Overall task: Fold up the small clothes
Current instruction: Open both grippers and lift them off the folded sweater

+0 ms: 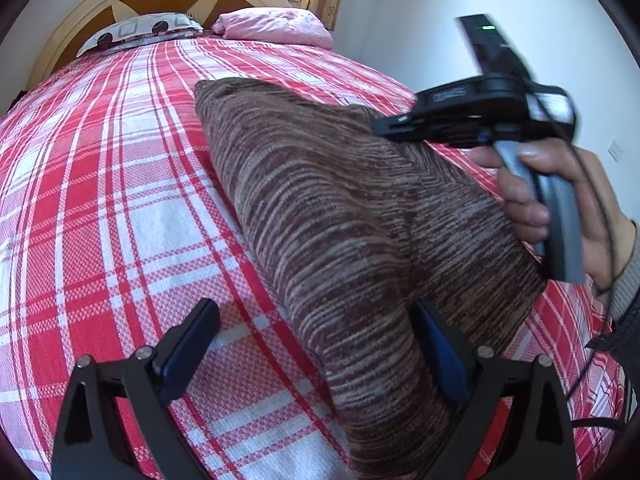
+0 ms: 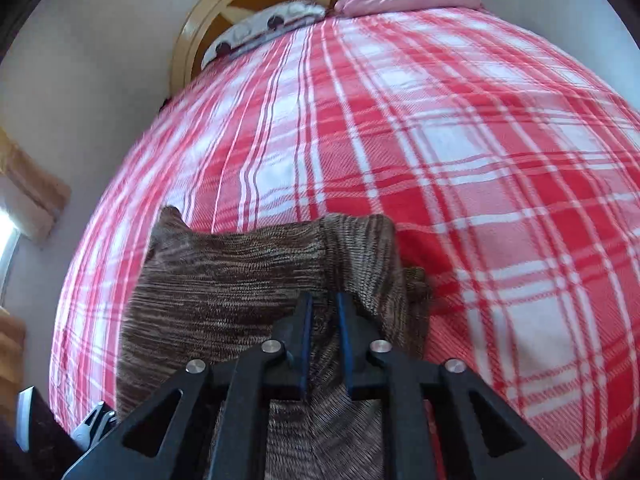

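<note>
A brown and grey striped knit garment (image 1: 320, 208) lies lengthwise on the red and white plaid bed cover (image 1: 100, 200). My left gripper (image 1: 316, 344) is open wide at the garment's near end. Its right finger (image 1: 440, 356) rests against the knit and its left finger (image 1: 188, 348) is over bare cover. My right gripper (image 1: 378, 126), held by a hand (image 1: 560, 200), is at the garment's far right edge. In the right wrist view, the right gripper (image 2: 324, 304) has its jaws narrow, with a raised fold of the garment (image 2: 224, 280) pinched between the blue pads.
A pink pillow (image 1: 276, 26) and a patterned pillow (image 1: 144, 28) lie at the head of the bed, against a rounded wooden headboard (image 1: 72, 32). A white wall (image 1: 440, 20) runs close along the bed's right side. The plaid cover (image 2: 480, 160) spreads wide beyond the garment.
</note>
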Motion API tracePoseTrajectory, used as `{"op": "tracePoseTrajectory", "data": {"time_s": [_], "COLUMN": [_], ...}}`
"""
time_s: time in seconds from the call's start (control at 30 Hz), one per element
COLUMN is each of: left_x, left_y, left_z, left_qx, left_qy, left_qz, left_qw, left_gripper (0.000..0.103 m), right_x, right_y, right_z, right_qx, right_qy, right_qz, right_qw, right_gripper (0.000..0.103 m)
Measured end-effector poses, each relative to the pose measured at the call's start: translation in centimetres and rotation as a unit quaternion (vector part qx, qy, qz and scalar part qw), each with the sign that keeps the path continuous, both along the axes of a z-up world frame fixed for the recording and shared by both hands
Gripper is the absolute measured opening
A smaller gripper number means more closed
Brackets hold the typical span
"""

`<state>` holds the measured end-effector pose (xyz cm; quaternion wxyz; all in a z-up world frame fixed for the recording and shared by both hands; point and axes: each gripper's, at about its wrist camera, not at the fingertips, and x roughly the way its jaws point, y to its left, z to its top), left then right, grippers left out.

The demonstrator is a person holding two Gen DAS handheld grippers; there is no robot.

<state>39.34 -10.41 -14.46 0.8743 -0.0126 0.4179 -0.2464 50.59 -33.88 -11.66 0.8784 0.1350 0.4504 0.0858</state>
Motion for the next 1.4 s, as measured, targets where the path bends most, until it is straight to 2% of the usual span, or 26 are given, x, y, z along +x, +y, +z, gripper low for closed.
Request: {"op": "tracePoseTrajectory", "data": {"time_s": [0.07, 0.13, 0.27, 0.33, 0.4, 0.43, 0.5, 0.6, 0.7, 0.8, 0.93, 1.03, 1.1, 1.2, 1.4], "left_x": [0.1, 0.0, -0.2, -0.3, -0.6, -0.7, -0.8, -1.1, -1.1, -1.3, -1.3, -1.4, -1.6, -1.9, -2.9], "left_y": [0.0, -0.2, -0.3, -0.3, -0.5, -0.7, -1.0, -1.0, -0.8, -0.8, -0.7, -0.7, -0.8, -0.7, -0.7], "left_z": [0.0, 0.0, 0.0, 0.0, 0.0, 0.0, 0.0, 0.0, -0.1, -0.1, -0.1, -0.2, -0.2, -0.2, -0.2], "left_qx": [0.004, 0.008, 0.010, 0.013, 0.027, 0.033, 0.051, 0.055, 0.051, 0.051, 0.052, 0.055, 0.056, 0.057, 0.059], "left_qy": [-0.001, -0.003, -0.004, -0.005, -0.009, -0.011, -0.017, -0.021, -0.015, -0.015, -0.013, -0.012, -0.011, -0.010, -0.011], "left_qz": [0.001, 0.002, 0.003, 0.003, 0.006, 0.007, 0.011, 0.016, 0.018, 0.018, 0.018, 0.018, 0.017, 0.018, 0.019], "left_qw": [1.0000, 1.0000, 0.9999, 0.9999, 0.9996, 0.9994, 0.9985, 0.9982, 0.9984, 0.9984, 0.9984, 0.9982, 0.9982, 0.9982, 0.9980], "left_gripper": [0.100, 0.101, 0.101, 0.102, 0.103, 0.103, 0.103, 0.103, 0.103, 0.103, 0.103, 0.103, 0.103, 0.103, 0.103], "right_x": [-2.1, -4.9, -9.7, -11.3, -11.5, -11.3, -11.4, -12.6, -14.6, -15.9, -16.9, -17.9, -18.2, -18.8, -19.8], "right_y": [-0.1, -0.2, 1.8, 3.2, 3.1, 2.5, 1.7, 2.0, 2.7, 2.5, 1.3, -0.3, -0.2, 0.3, 0.4], "right_z": [1.3, 2.5, 3.4, 2.9, 0.8, -0.3, -0.7, 0.7, 1.7, 0.9, -1.4, -2.2, -2.2, -2.1, -2.3], "right_qx": [-0.010, 0.003, 0.012, -0.013, -0.060, -0.050, -0.038, -0.035, -0.077, -0.082, -0.112, -0.076, -0.080, -0.087, -0.074], "right_qy": [-0.027, -0.053, -0.081, -0.084, -0.046, -0.026, -0.037, -0.060, -0.086, -0.071, -0.041, -0.039, -0.041, -0.044, -0.043], "right_qz": [0.002, 0.018, 0.081, 0.112, 0.086, 0.078, 0.071, 0.062, 0.051, 0.051, 0.031, 0.021, 0.021, 0.023, 0.027], "right_qw": [1.000, 0.998, 0.993, 0.990, 0.993, 0.995, 0.996, 0.996, 0.992, 0.993, 0.992, 0.996, 0.996, 0.995, 0.996], "right_gripper": [0.033, 0.044, 0.044, 0.044, 0.044, 0.044, 0.044, 0.044, 0.044, 0.044, 0.044, 0.044, 0.044, 0.033, 0.022]}}
